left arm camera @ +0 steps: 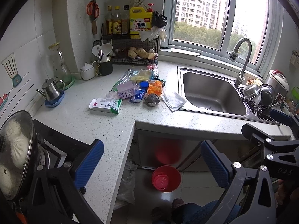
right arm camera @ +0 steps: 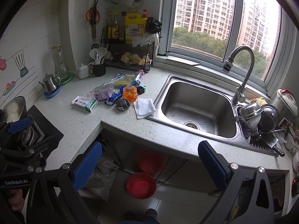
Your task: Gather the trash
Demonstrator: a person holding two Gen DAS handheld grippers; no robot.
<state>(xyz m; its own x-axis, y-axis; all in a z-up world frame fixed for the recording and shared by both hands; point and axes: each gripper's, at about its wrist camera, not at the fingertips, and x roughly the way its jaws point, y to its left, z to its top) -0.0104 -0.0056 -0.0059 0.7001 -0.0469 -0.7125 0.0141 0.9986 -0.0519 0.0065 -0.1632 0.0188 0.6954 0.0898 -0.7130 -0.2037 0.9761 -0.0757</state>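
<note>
Speckled white stone countertop (left arm camera: 78, 119) wraps an L-shaped kitchen corner under a wide window (left arm camera: 201, 13) that looks out on tall apartment blocks. Near the middle of the counter lies the clutter of trash: a white and green cardboard box (left arm camera: 106, 105), a clear plastic bottle with a lilac label (left arm camera: 124, 91) on its side just behind it, a blue crumpled wrapper (left arm camera: 138, 96), an orange translucent plastic container (left arm camera: 154, 88), a dark grey crumpled lump (left arm camera: 152, 99) in front of that, and a folded white paper towel (left arm camera: 173, 100) whose corner hangs over the edge of the stainless steel sink (left arm camera: 213, 95). Farther back, a long clear plastic sleeve (left arm camera: 124, 76) and a yellow-bristled scrub brush (left arm camera: 141, 78) lie beside the pile.

My left gripper (left arm camera: 152, 162) hangs with its 2 blue-padded fingers (left arm camera: 89, 160) spread wide and nothing between them, over the counter's inner corner. My right gripper (right arm camera: 149, 164) is likewise spread apart and empty, in front of the sink. Both are well apart from the trash.

On the tiled floor below, a round red plastic bin (left arm camera: 166, 178) stands open beside the cabinet. At my left, a glass-lidded steel pot (left arm camera: 16, 153) with white buns inside sits on the black gas stove (left arm camera: 56, 149).
</note>
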